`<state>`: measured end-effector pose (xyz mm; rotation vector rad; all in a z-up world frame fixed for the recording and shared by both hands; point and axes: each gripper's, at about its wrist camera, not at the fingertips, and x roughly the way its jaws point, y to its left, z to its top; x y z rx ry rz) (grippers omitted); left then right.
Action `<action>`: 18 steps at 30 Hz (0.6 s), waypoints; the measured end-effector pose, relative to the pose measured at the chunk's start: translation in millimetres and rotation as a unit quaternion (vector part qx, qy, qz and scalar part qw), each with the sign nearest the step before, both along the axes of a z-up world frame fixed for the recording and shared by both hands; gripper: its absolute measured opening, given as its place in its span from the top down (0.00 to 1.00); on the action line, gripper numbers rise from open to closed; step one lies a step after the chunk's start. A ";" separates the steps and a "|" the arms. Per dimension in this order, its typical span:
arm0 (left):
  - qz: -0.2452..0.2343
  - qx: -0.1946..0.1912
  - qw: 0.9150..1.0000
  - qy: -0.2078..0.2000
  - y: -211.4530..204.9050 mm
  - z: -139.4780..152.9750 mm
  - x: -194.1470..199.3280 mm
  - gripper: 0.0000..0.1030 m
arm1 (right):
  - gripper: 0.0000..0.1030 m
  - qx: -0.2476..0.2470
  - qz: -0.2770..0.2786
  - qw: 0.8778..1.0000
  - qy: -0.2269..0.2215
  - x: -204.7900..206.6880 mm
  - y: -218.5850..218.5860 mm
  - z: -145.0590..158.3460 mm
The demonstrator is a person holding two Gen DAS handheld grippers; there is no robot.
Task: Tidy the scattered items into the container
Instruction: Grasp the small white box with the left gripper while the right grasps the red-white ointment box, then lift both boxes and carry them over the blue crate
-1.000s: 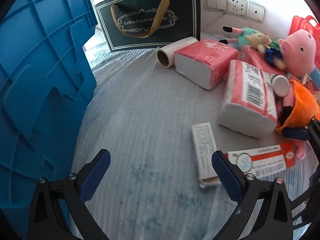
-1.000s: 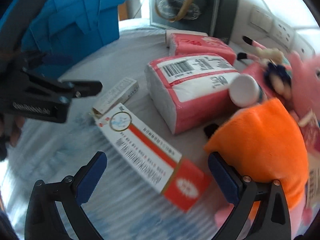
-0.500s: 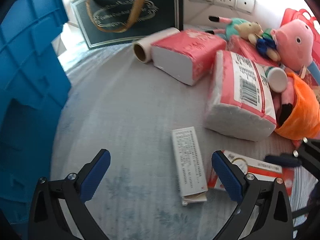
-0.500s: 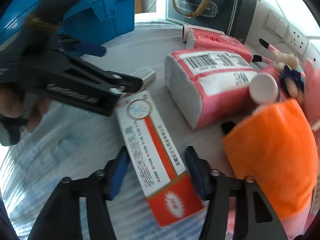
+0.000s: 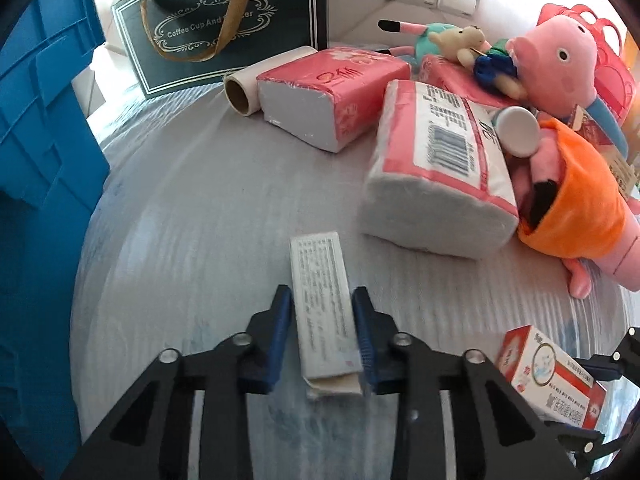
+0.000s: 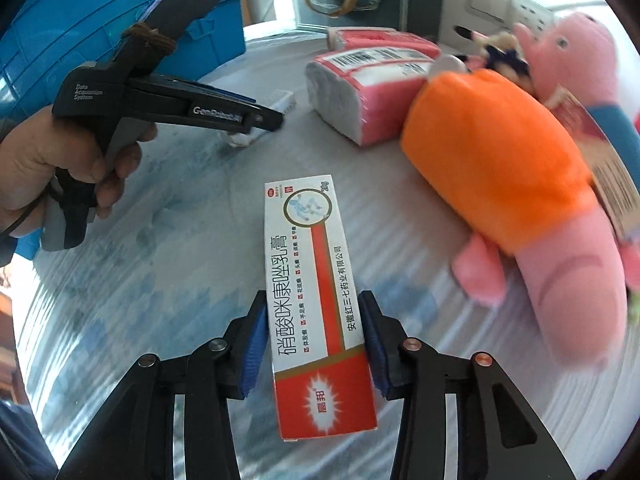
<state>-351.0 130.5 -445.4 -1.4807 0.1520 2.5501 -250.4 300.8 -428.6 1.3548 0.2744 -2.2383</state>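
My left gripper (image 5: 322, 308) is shut on a long white box (image 5: 322, 300) with grey print that lies on the bed cover. My right gripper (image 6: 312, 320) is shut on a red and white ointment box (image 6: 312, 292); the box also shows in the left wrist view (image 5: 550, 374). The blue container (image 5: 36, 160) stands at the left; it also shows in the right wrist view (image 6: 100, 8). The left gripper, held by a hand, shows in the right wrist view (image 6: 264, 118).
Pink tissue packs (image 5: 440, 168) (image 5: 332, 92), a paper roll (image 5: 260, 80), a pink pig plush (image 5: 560, 60), an orange and pink plush (image 6: 500, 152) and a white-lidded jar (image 5: 518, 130) lie at the right. A dark gift bag (image 5: 224, 28) stands against the wall.
Both grippers have moved forward and closed: the left onto the white box, the right onto the ointment box. The right box now points straight ahead.
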 end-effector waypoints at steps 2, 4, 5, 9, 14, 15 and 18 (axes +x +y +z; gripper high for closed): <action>0.005 0.009 1.000 -0.002 -3.1 -0.6 7.1 0.71 | 0.59 -0.004 -0.013 1.000 -0.005 7.2 6.2 0.8; 0.008 0.015 1.000 -0.003 -5.5 -0.3 15.9 0.74 | 0.59 -0.006 -0.027 1.000 -0.011 15.0 12.6 1.4; 0.008 0.017 1.000 -0.004 -5.5 -0.2 20.0 0.74 | 0.59 -0.008 -0.033 0.999 -0.013 17.4 17.2 1.4; 0.014 0.023 1.000 -0.004 -4.3 -0.5 38.8 0.74 | 0.59 -0.029 -0.069 0.997 -0.030 29.1 30.7 2.5; -0.001 0.009 1.000 0.000 5.6 7.3 63.4 0.74 | 0.60 -0.046 -0.114 0.992 -0.039 46.3 38.3 7.9; -0.005 0.004 1.000 0.002 8.8 10.0 68.2 0.74 | 0.60 -0.051 -0.122 0.990 -0.044 49.4 39.9 8.7; -0.013 0.000 1.000 0.000 16.2 16.3 81.1 0.74 | 0.60 -0.049 -0.134 0.989 -0.047 57.9 37.1 13.6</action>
